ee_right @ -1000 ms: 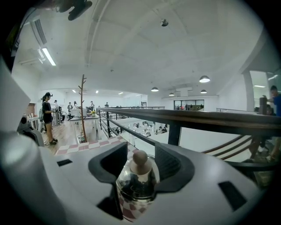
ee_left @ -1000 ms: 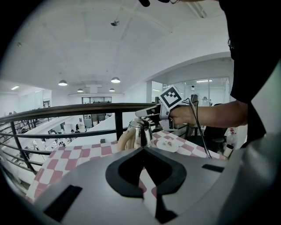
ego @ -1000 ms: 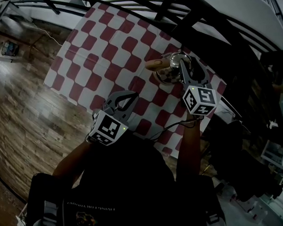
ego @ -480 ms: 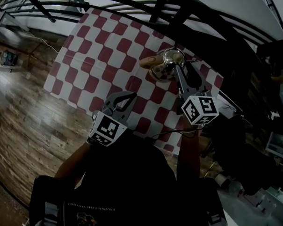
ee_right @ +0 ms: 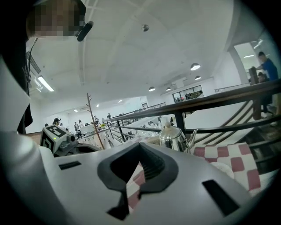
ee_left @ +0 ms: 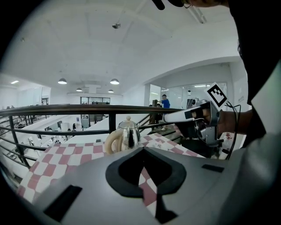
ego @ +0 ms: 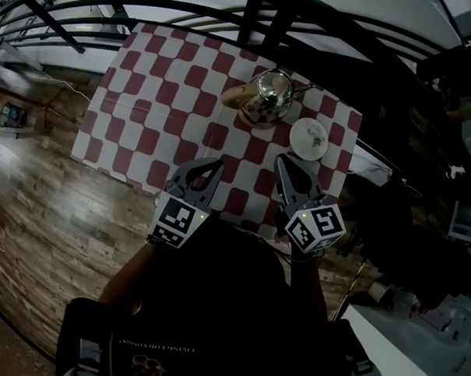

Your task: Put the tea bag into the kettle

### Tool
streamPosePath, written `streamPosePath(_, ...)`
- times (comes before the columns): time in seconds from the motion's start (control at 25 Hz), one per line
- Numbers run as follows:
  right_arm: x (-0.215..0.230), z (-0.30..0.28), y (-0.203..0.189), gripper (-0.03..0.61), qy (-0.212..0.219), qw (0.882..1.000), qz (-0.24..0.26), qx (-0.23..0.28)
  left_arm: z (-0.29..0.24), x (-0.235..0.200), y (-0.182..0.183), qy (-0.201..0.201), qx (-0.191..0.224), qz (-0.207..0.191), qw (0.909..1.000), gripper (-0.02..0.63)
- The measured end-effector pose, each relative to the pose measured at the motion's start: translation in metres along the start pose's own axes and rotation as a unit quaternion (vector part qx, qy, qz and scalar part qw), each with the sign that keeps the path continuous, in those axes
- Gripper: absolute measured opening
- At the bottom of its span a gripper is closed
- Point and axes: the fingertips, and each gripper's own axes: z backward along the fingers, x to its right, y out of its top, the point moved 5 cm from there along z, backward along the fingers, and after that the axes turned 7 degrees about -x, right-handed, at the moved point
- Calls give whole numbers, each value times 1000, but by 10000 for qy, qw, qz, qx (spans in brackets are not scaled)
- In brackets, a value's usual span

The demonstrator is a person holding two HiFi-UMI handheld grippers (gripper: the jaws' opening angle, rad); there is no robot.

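Observation:
A shiny metal kettle with a beige handle stands, lid on, at the far side of the red-and-white chequered table; it also shows ahead in the left gripper view and the right gripper view. My right gripper hangs over the table's near edge, well short of the kettle. Its jaws have just been closing and are now shut with nothing between them. My left gripper is beside it, also shut and empty. I cannot make out a tea bag in any view.
A white saucer lies just right of the kettle, between it and my right gripper. A black railing runs behind the table. Wooden floor lies to the left, and dark furniture crowds the right side.
My right gripper has pulled back from the kettle's top toward the near table edge and its jaws have closed. The white saucer has come into sight. The left gripper shifted only slightly.

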Motion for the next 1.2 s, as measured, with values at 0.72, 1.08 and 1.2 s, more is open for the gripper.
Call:
streamPosePath(0.72,-51,82,-54,17,359,9993,0,-113,23,85,-17,-196,-211,-81,9996,6)
streamPosePath(1.08,-61,104,-64,17,509,9985,61,-198,36,105,-20,-16,-226,-44,9997,6)
streamPosePath(1.2,-58,113,-66,17,433,9989,16,-194,36,113,-19,-50,-311,-28,9995,6)
